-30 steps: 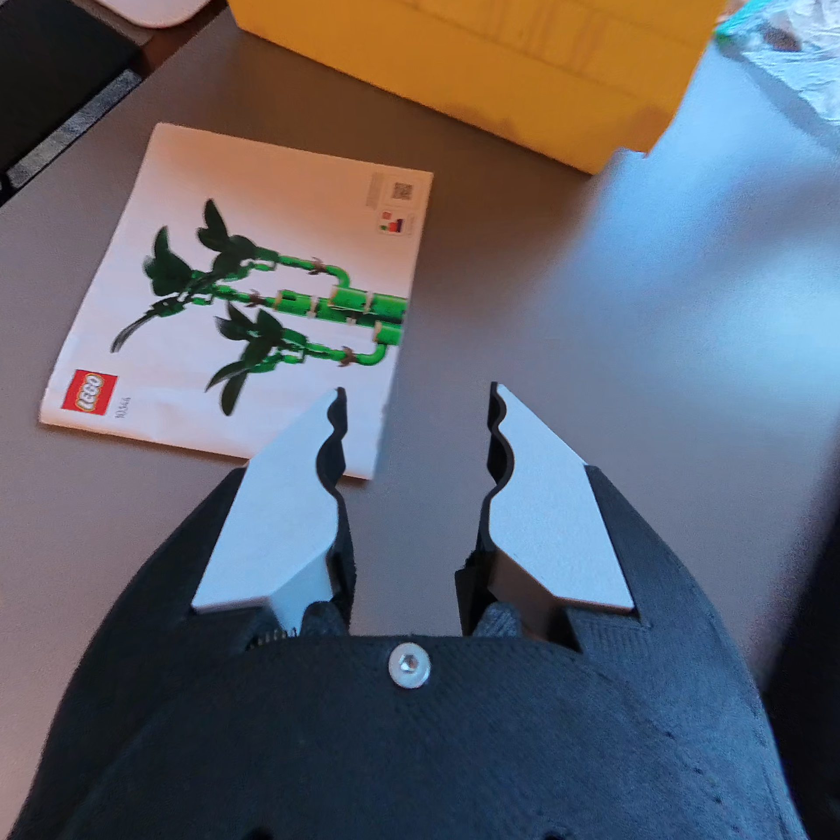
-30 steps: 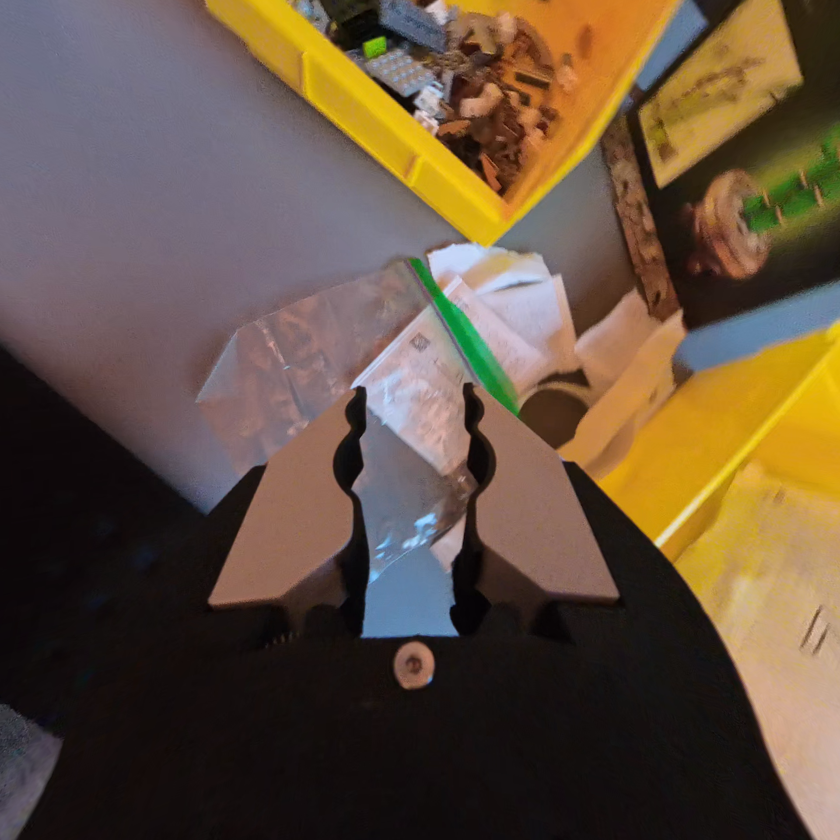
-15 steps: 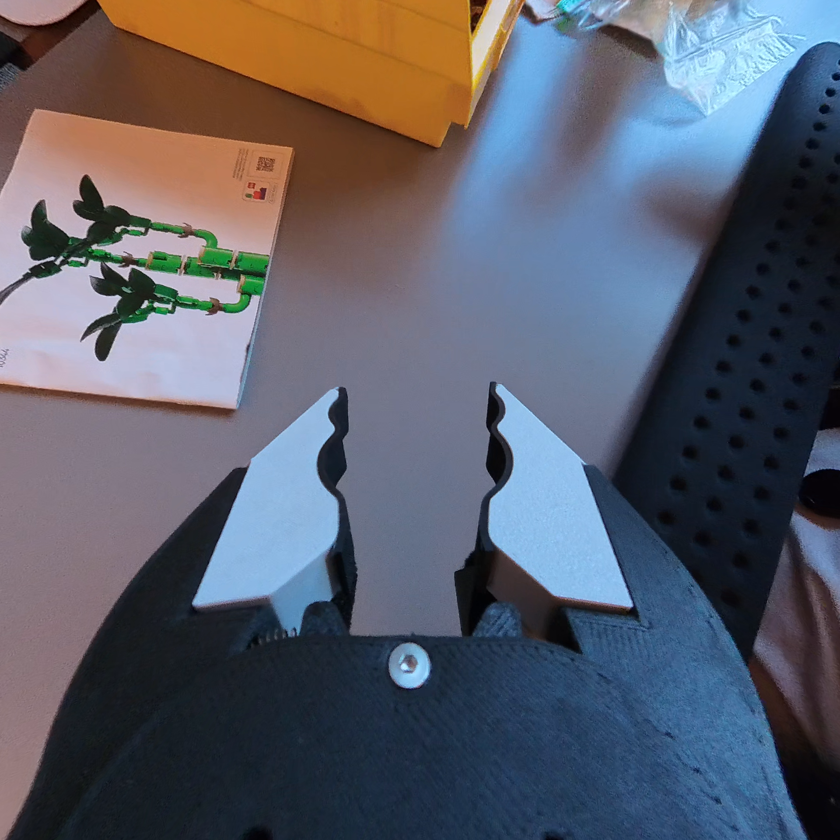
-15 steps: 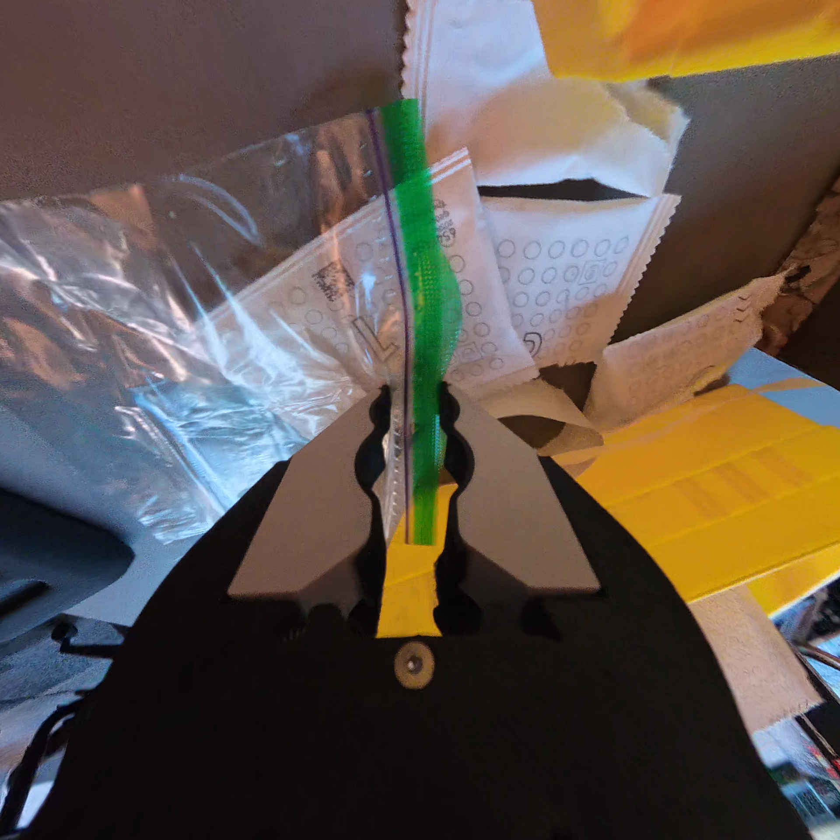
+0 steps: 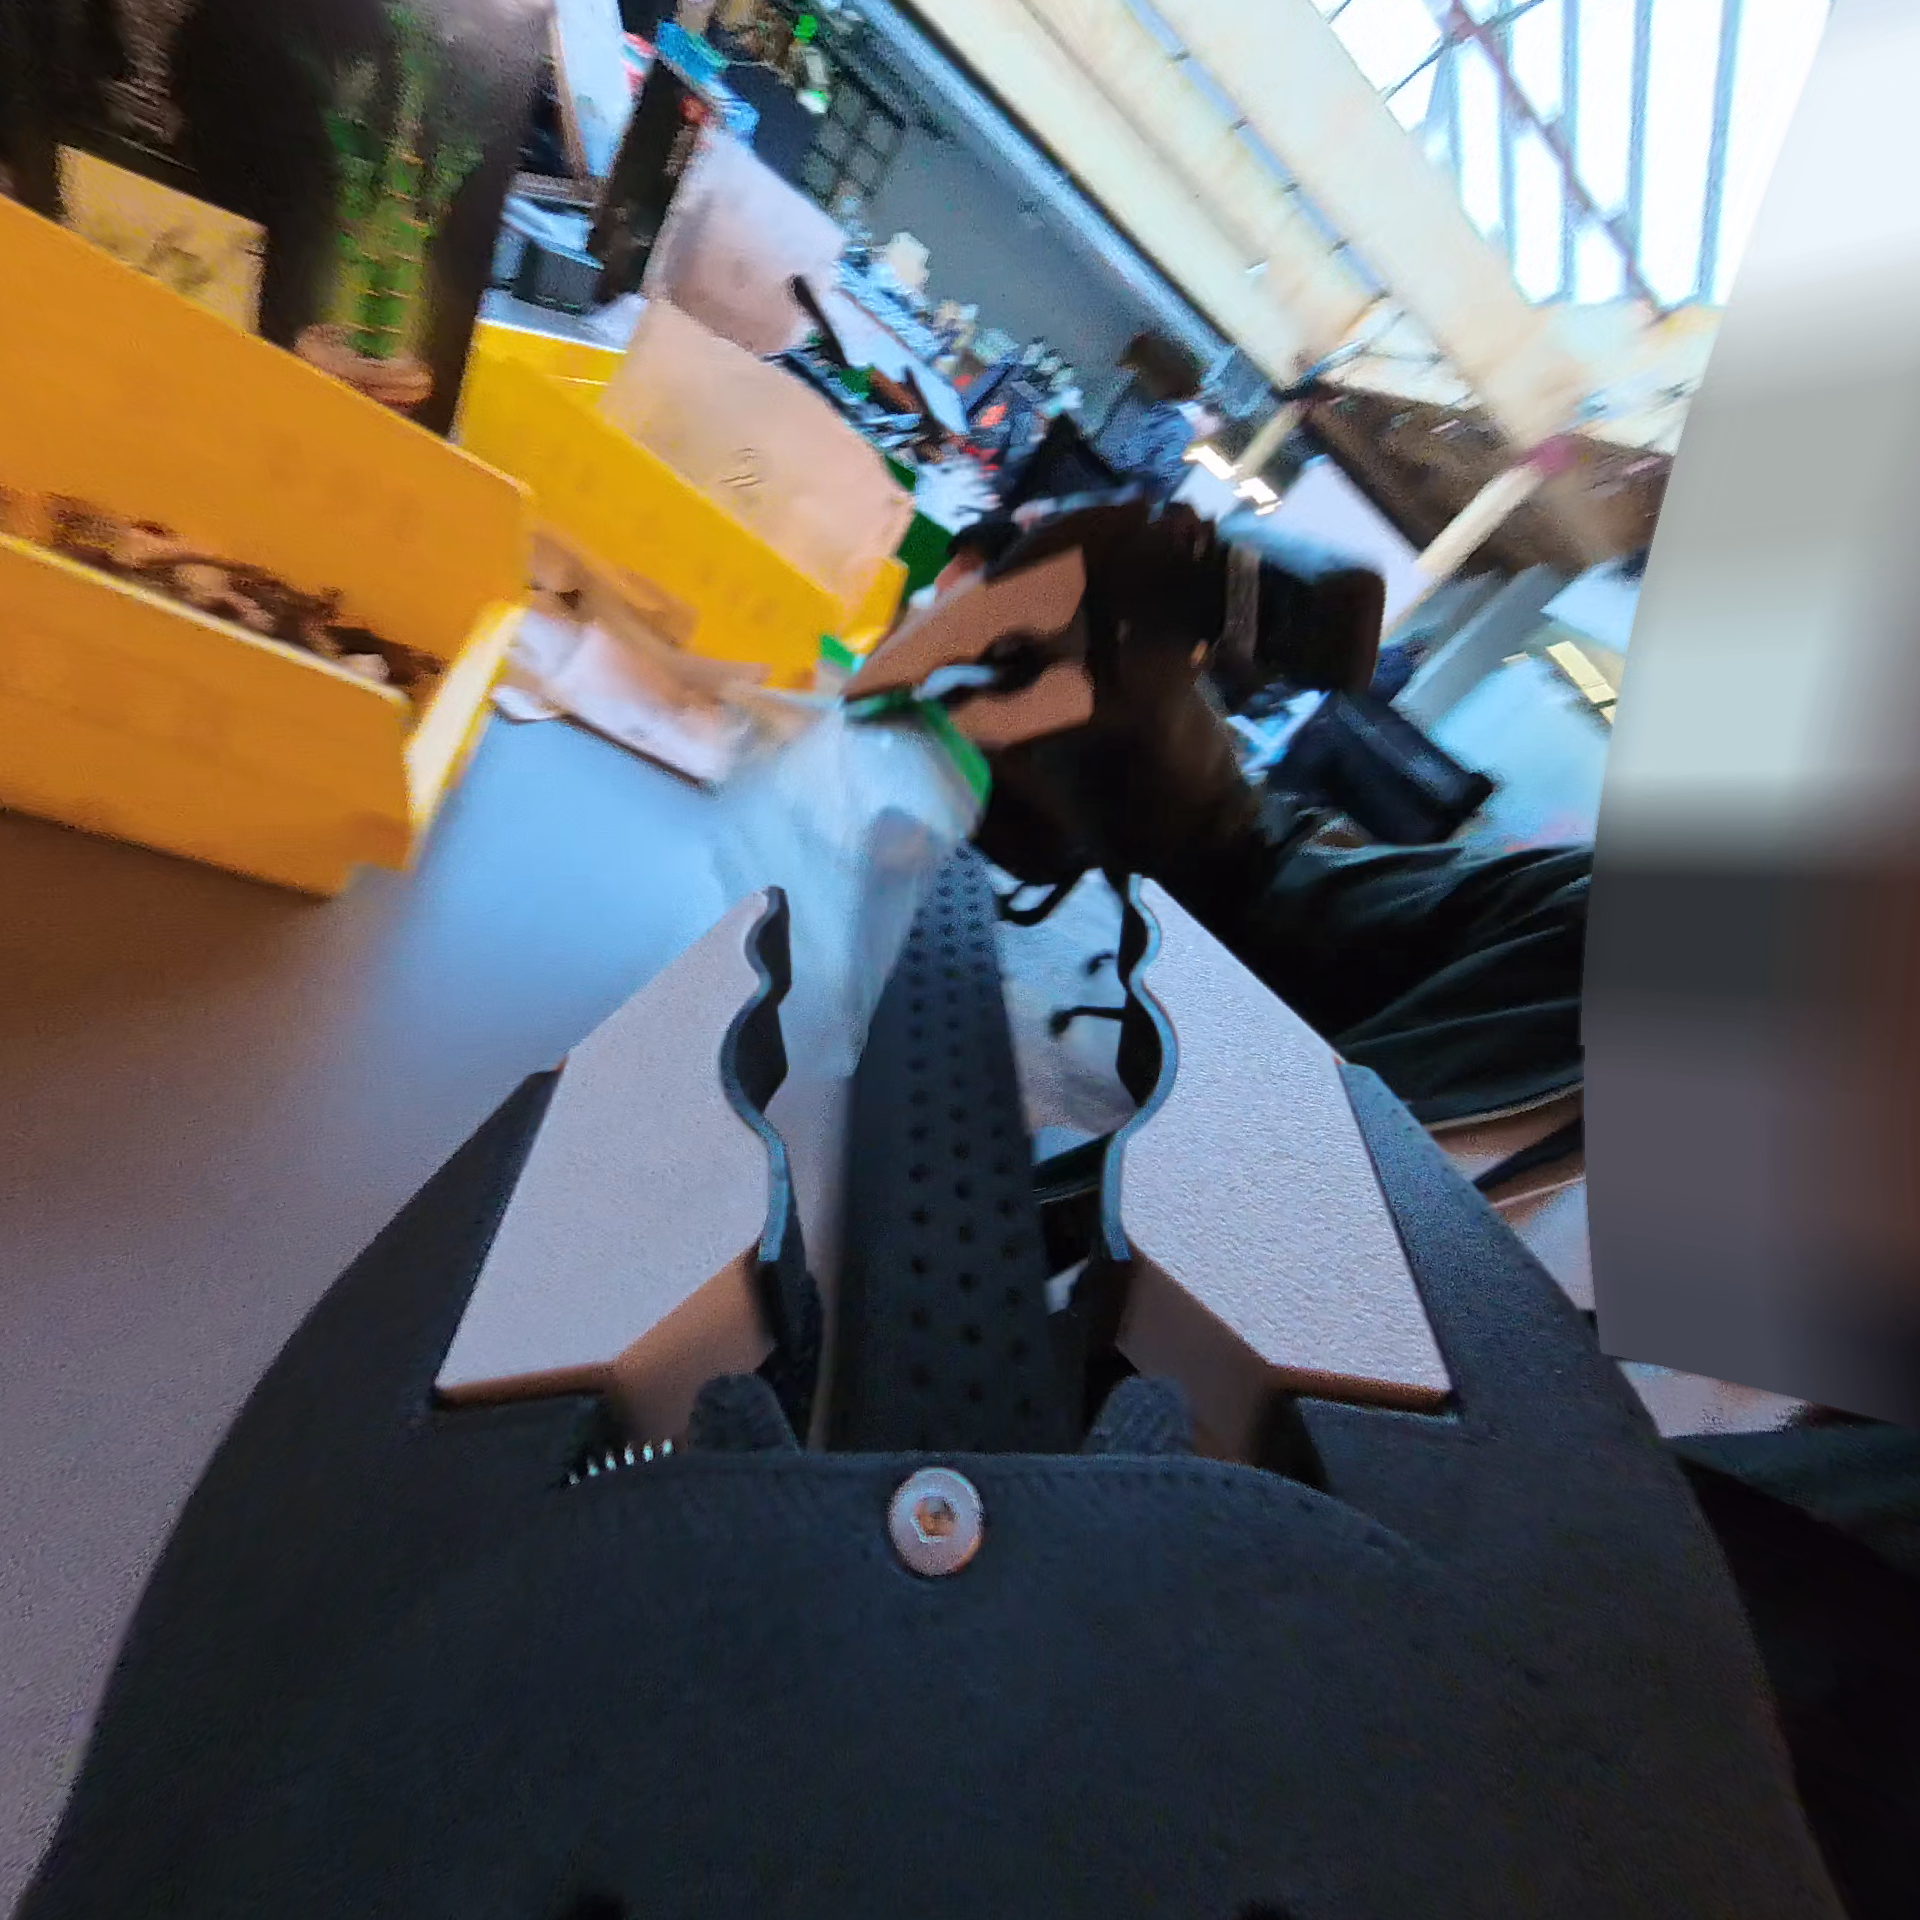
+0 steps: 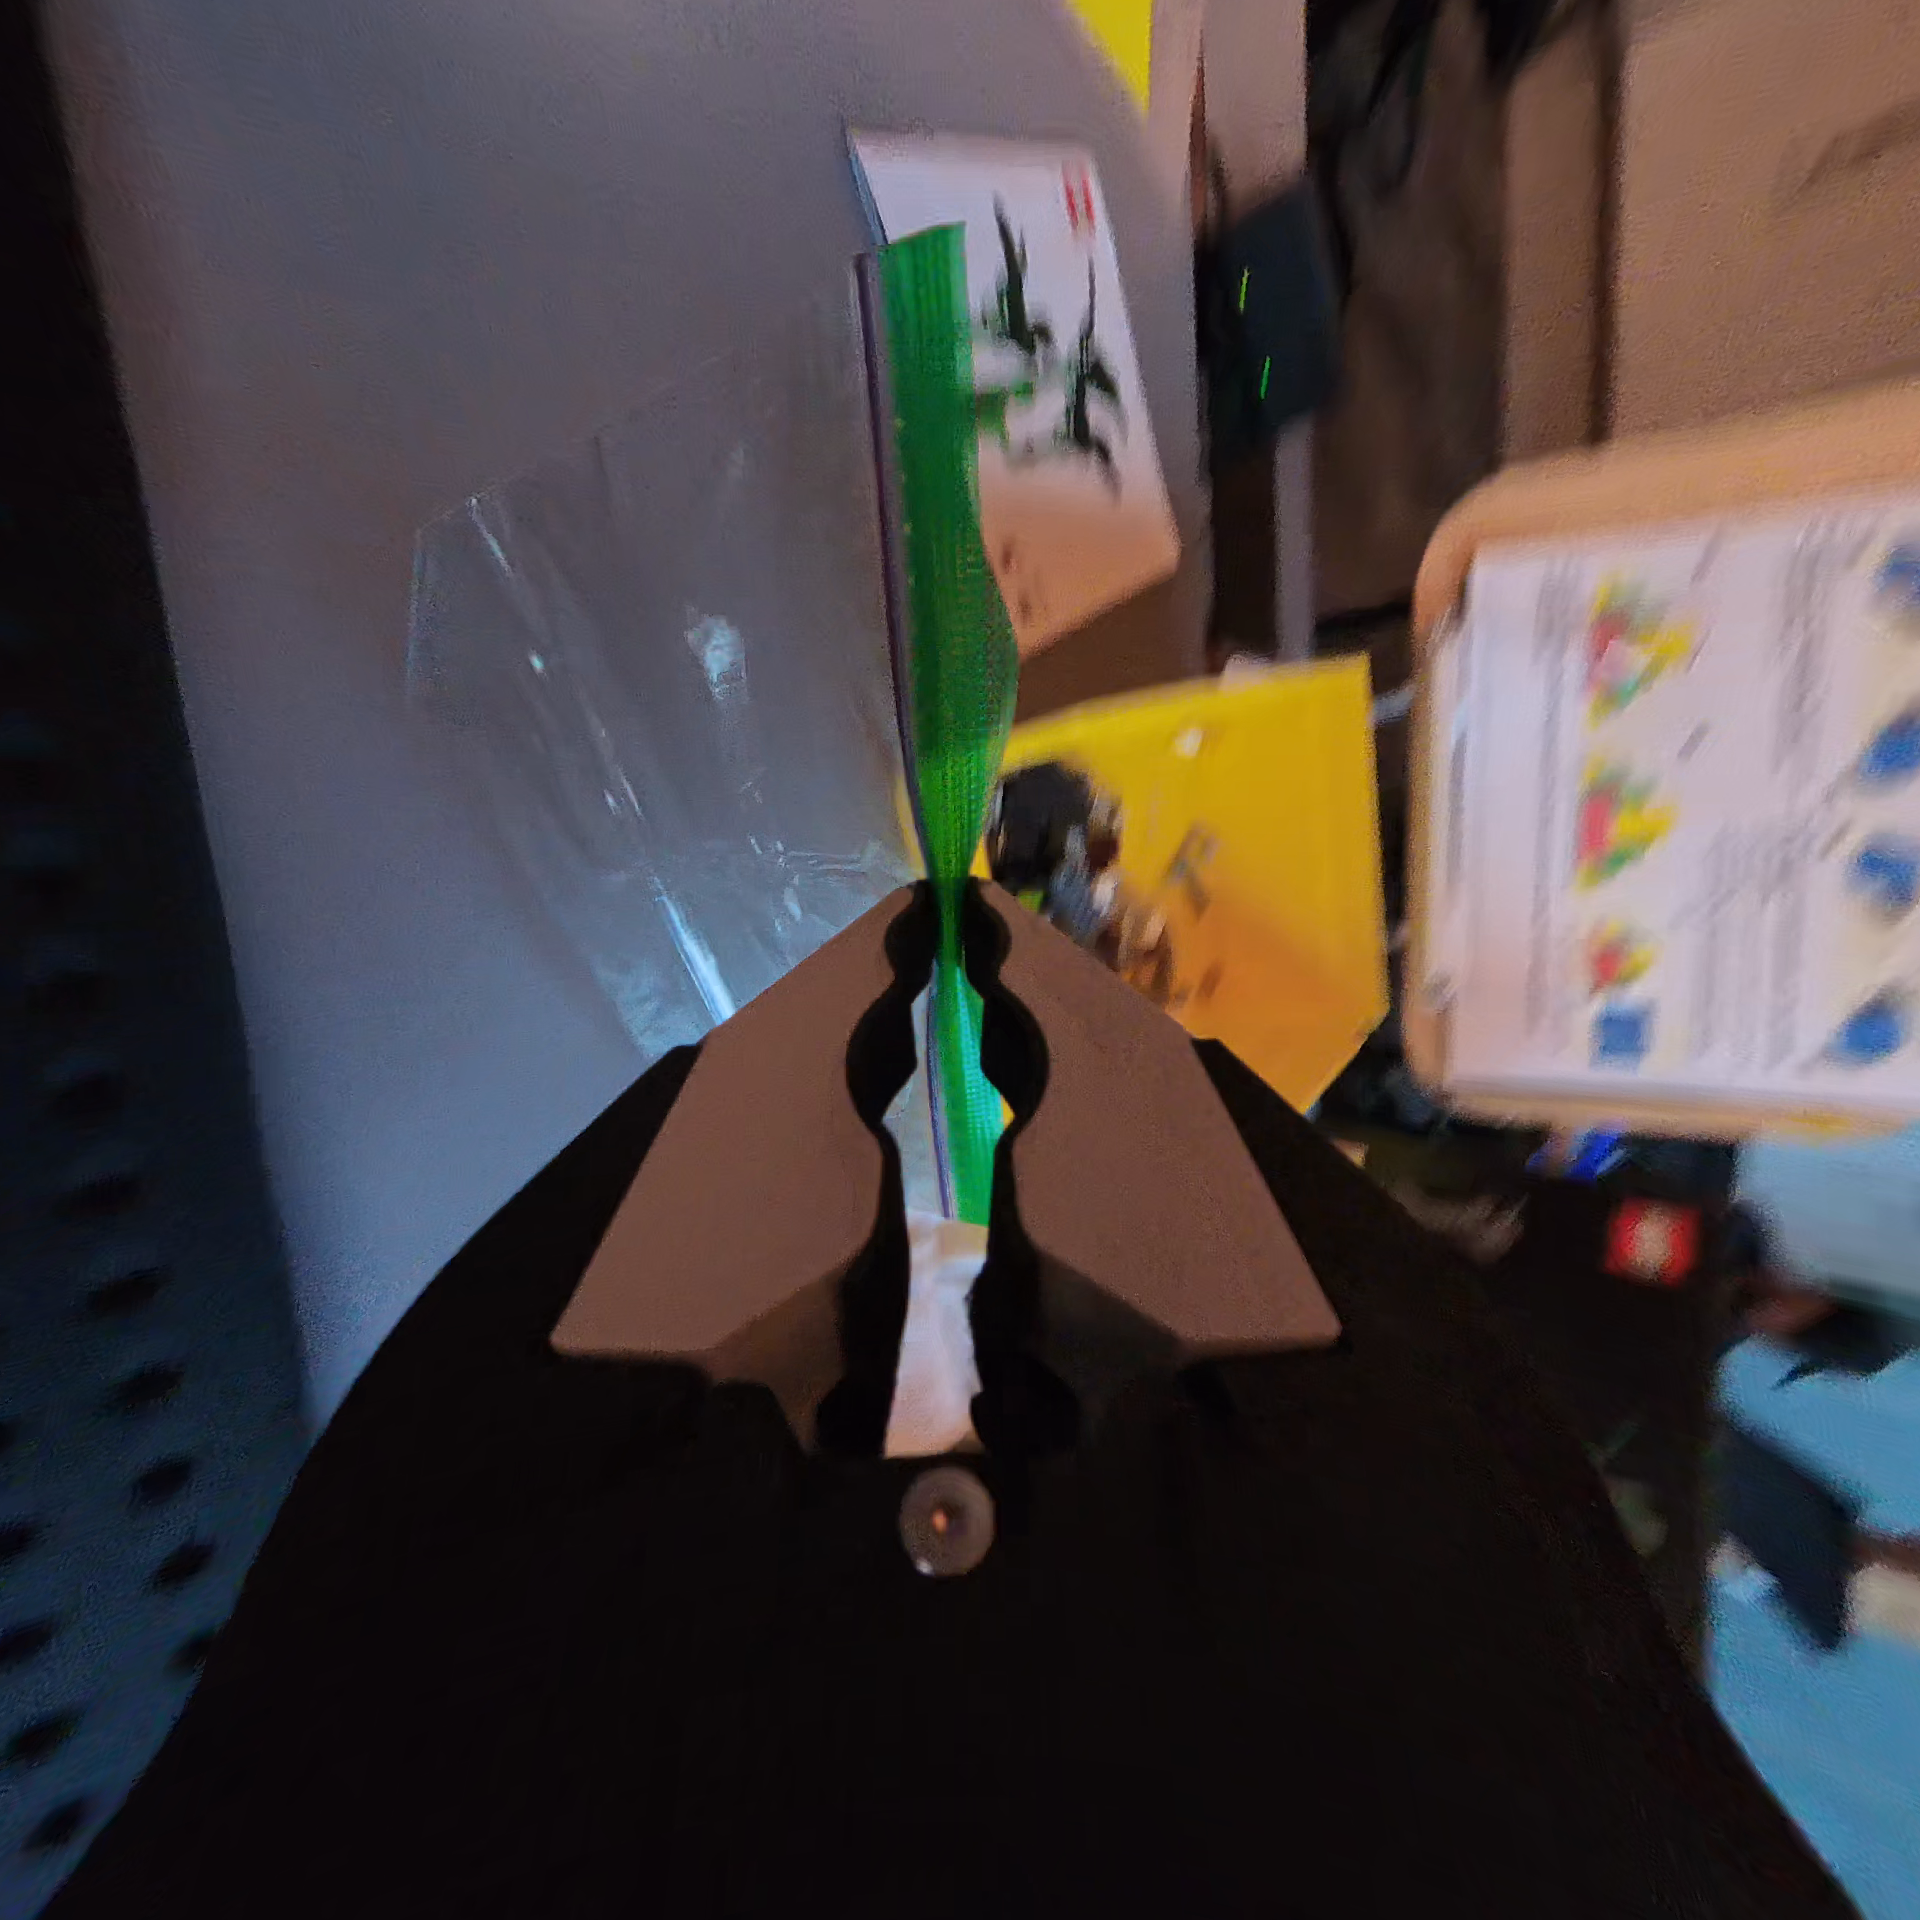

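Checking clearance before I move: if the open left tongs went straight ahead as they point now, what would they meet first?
Probably the black perforated chair back lying between the left tongs; beyond it hang the clear bag and the right tongs gripping it. Depth is unclear.

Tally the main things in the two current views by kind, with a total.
Grippers: 2, left open and empty, right shut on the bag
Clear zip bag: 1
Yellow bins: 2, near, far
Booklet: 1
Printed sheet: 1
Total: 7
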